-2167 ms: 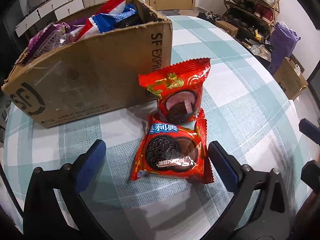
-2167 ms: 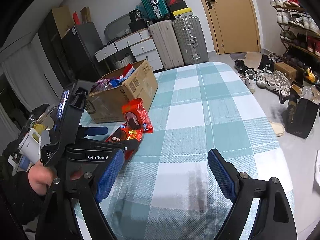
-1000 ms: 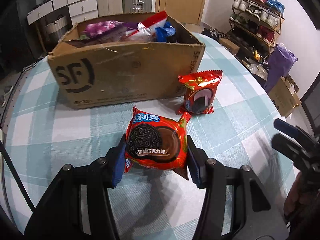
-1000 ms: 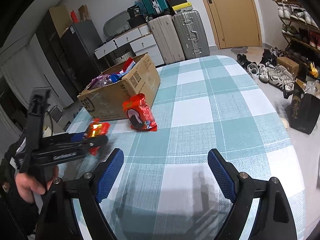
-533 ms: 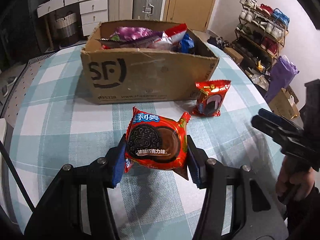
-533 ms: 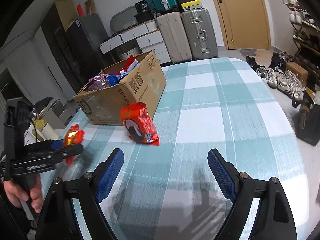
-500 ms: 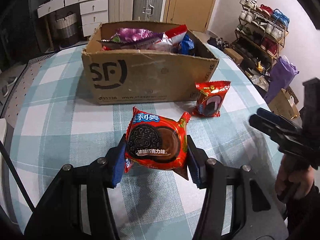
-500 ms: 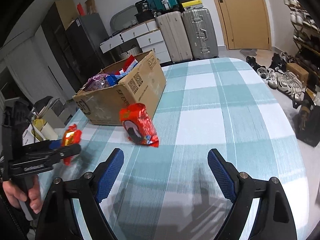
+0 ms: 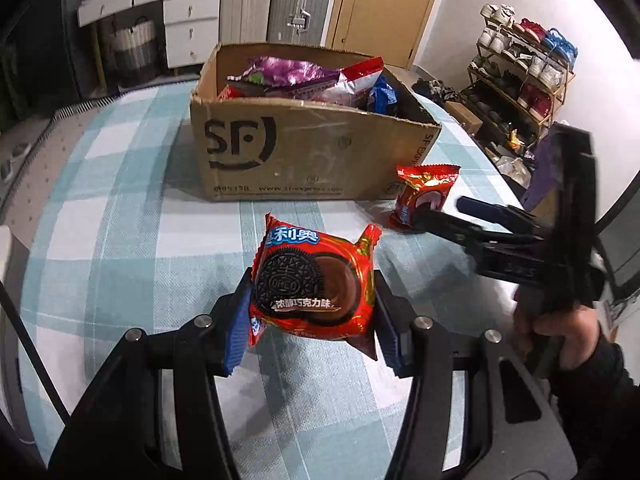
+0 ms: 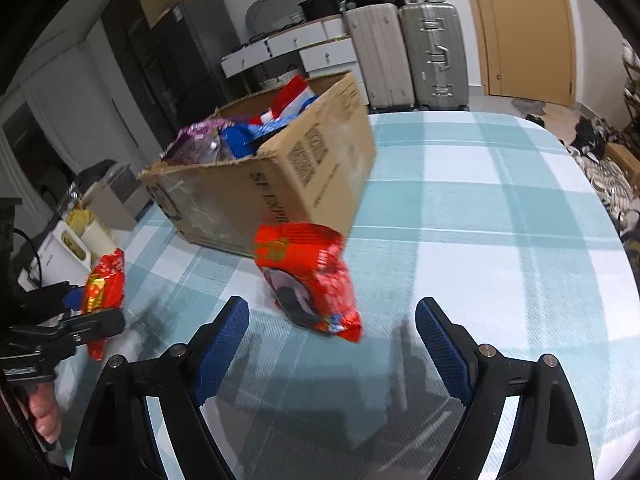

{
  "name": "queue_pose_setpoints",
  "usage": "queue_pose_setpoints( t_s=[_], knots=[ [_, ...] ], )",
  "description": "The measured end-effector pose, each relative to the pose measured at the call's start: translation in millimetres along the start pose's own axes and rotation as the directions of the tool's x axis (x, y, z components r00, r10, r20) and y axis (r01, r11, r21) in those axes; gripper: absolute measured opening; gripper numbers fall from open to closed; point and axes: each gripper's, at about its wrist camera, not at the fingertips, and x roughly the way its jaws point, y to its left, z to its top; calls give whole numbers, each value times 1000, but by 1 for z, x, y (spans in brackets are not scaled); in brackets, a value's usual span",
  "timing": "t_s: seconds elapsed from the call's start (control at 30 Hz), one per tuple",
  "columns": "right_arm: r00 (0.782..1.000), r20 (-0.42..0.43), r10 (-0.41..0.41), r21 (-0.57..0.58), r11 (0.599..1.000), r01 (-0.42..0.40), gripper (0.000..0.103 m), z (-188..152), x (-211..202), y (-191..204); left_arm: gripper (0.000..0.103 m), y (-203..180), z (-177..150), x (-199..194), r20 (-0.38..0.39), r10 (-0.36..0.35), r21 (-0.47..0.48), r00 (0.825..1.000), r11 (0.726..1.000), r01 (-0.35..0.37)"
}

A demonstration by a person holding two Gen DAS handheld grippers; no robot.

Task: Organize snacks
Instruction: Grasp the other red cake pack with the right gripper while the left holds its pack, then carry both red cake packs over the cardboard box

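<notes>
Right now the left gripper (image 9: 312,312) has its blue pads clamped on the two side edges of the Oreo packet (image 9: 310,280), which hangs clear above the checked tablecloth (image 9: 120,208), nearer than the cardboard box (image 9: 304,152). The box stands at the far side of the table with its top open and already holds several wrappers, purple, red-and-white and blue. So the step in hand looks like the carry: one snack is lifted and is on its way to the box.

The right gripper (image 10: 332,344) has its jaws wide apart and grips nothing. It is aimed at the second red packet (image 10: 312,280), which lies flat on the cloth just beside the near right corner of the box, a little beyond the open fingertips.

For the next move, the left gripper would need to travel far and upward enough for the packet to pass over the box's near wall, then let go above the pile inside. The right gripper would need to advance and lower until its pads straddle the red packet before closing
</notes>
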Motion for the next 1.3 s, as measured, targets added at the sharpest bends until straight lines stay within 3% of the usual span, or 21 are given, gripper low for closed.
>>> queue_pose_setpoints(
  t_s=[0.3, 0.47, 0.6, 0.73, 1.3],
  knots=[
    [1000, -19, -14, -2, 1000, 14, 87, 16, 30, 13, 51, 10, -2, -12, 10, -6, -20, 1000, 1000, 6],
    [999, -37, -2, 31, 1000, 4, 71, 16, 36, 12, 51, 14, -4, -14, 5, -6, -22, 1000, 1000, 6],
    [999, -33, 12, 60, 998, -10, 48, 13, 34, 7, 50, 22, -5, -17, 10, -11, -41, 1000, 999, 11],
    [998, -29, 52, 83, 995, -49, 47, 7, 29, 2, 51, 24, -6, -22, 15, -2, -47, 1000, 999, 2],
    [998, 23, 66, 73, 995, -67, 47, -8, -16, 14, 51, 15, -8, -40, 37, 20, -28, 999, 999, -19]
  ],
)
